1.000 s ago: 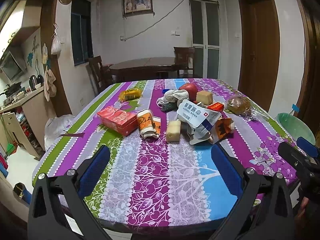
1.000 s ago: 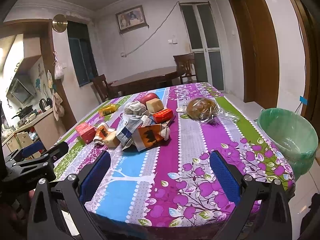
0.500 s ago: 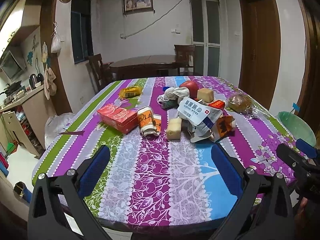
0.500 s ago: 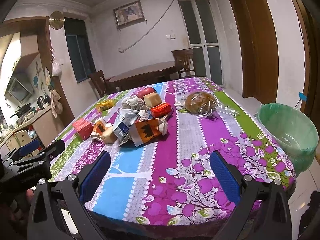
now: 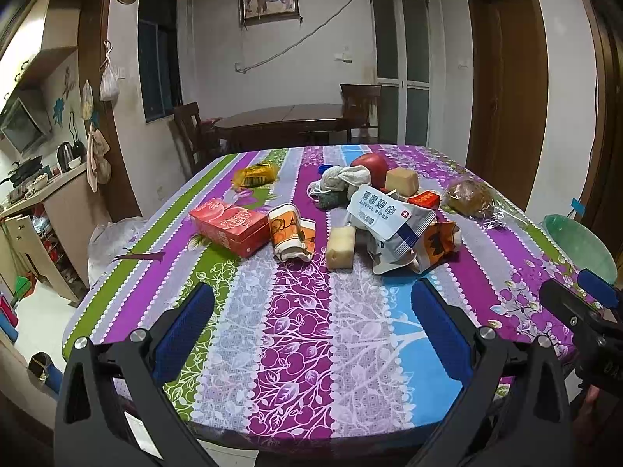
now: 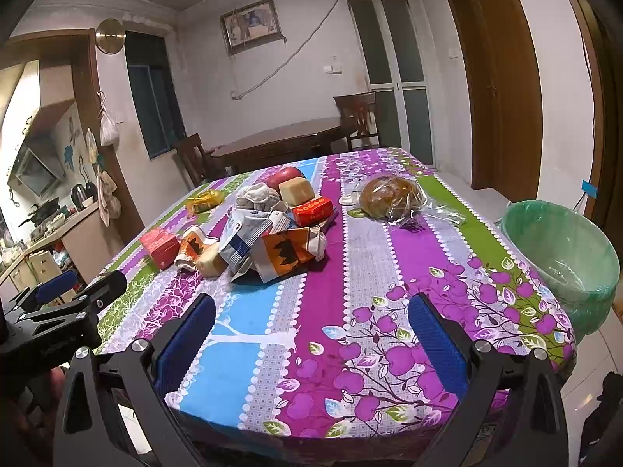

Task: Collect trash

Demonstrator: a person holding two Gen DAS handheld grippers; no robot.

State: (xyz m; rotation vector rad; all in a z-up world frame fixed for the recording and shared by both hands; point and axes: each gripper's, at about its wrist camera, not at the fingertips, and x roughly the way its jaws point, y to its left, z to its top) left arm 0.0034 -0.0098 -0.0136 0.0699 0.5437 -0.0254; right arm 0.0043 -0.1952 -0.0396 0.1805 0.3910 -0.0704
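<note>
A heap of trash lies mid-table: a red carton [image 5: 229, 223], a crushed orange cup [image 5: 290, 233], a beige block [image 5: 340, 247], a white wipes pack [image 5: 389, 216], an orange wrapper [image 6: 286, 251], a small red box [image 6: 313, 210], a yellow wrapper [image 5: 255, 175]. A green-lined bin [image 6: 560, 249] stands off the table's right edge. My left gripper [image 5: 311, 327] is open and empty above the near table edge. My right gripper [image 6: 311, 334] is open and empty, to the right of the left one.
An apple [image 5: 370, 165], a grey cloth [image 5: 340, 181], a second beige block [image 6: 296, 190] and bagged bread [image 6: 391, 196] lie on the striped tablecloth [image 5: 296, 330]. A dark dining table with chairs [image 5: 284, 120] stands behind. A kitchen counter [image 5: 35, 198] is at the left.
Both grippers have moved slightly forward and up over the table edge; the heap sits a little lower in view. Both stay open and empty.
</note>
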